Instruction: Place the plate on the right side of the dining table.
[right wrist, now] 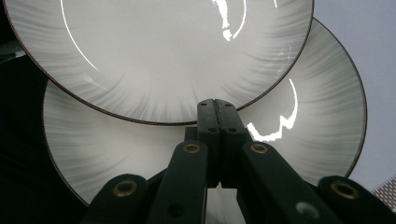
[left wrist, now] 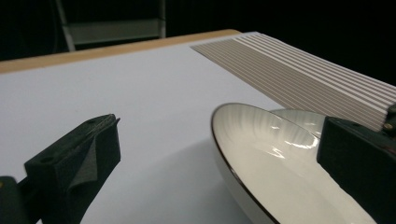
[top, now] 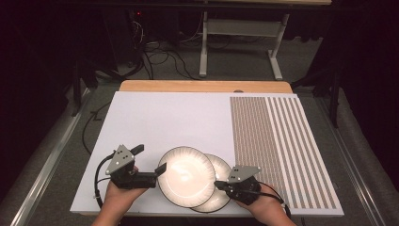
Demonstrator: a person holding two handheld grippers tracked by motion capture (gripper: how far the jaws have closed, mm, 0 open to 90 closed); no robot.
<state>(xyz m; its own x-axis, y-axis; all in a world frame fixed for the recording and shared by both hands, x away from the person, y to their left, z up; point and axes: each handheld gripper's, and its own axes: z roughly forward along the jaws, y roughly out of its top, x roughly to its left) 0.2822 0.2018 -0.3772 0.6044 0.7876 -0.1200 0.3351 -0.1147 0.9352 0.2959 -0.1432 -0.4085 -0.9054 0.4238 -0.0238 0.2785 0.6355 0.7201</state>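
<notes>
Two plates near front edge of white table (top: 155, 117), overlapping. Upper plate (top: 186, 176) on left, lapped over lower plate (top: 219, 193) on right; both pale with fine grey streaks and thin dark rim. Upper plate tilted, left edge raised off table in left gripper view (left wrist: 261, 154), shadow beneath it.

Left gripper (top: 150, 162) held in left hand (top: 118, 194), just left of upper plate. Jaws spread wide apart: one black jaw over bare table at left of its own view, other jaw low at right, across near rim of upper plate. Contact with rim not clear from that angle. Not closed on anything.

Right gripper (top: 219, 185) held in right hand (top: 259, 203), at right edge of lower plate. Jaws pressed together in right gripper view (right wrist: 215, 108), tips meeting at rim of upper plate (right wrist: 163, 51), over lower plate (right wrist: 299, 140). Whether a rim sits pinched between them: cannot tell.

Striped brown-and-white mat (top: 277, 146) covering right part of table, just beside lower plate. Wooden edge (top: 202, 86) at far side. Cables on floor (top: 160, 59) beyond, with legs of grey stand (top: 203, 52).
</notes>
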